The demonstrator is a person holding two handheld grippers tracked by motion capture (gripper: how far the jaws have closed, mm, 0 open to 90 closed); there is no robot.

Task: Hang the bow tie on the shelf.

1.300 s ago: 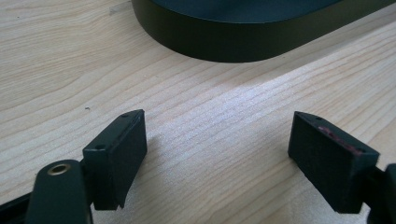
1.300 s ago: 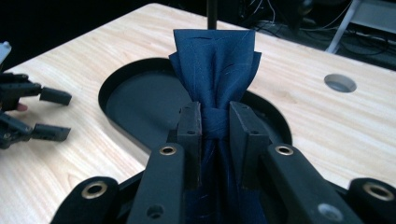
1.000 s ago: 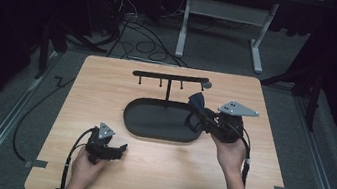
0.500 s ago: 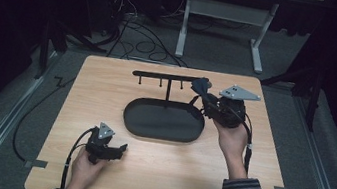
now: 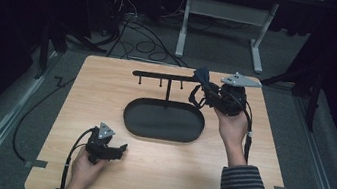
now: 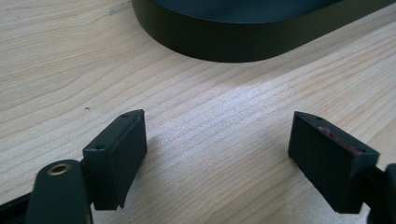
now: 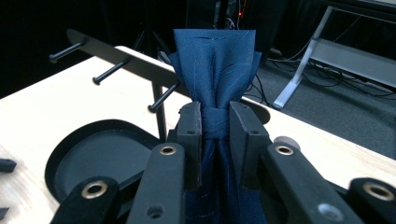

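A light wooden worktop (image 5: 106, 90) carries a black stand made of an oval metal tray (image 5: 163, 120) with a thin upright post and a horizontal bar with short pegs (image 5: 161, 77) near the far edge. Over the last second the person's right hand (image 5: 232, 129) has carried its load up and away from the tray toward the right end of the bar, which suggests the item is about to be hung on a peg rather than laid in the tray. The right claw (image 7: 215, 122) is clamped on a dark navy pinstriped bow tie (image 7: 215, 56), pinching its knotted middle, with the fanned cloth rising above the jaws; in the high view the bow tie (image 5: 202, 75) hangs just beside the bar's right end. The left claw (image 5: 120, 148) rests near the front-left corner of the worktop, unmoved, jaws spread wide with bare wood between them and nothing held. The lower half of the tie is hidden behind the right claw's jaws, so any strap or hook cannot be made out, and whether the cloth already touches the bar cannot be told.
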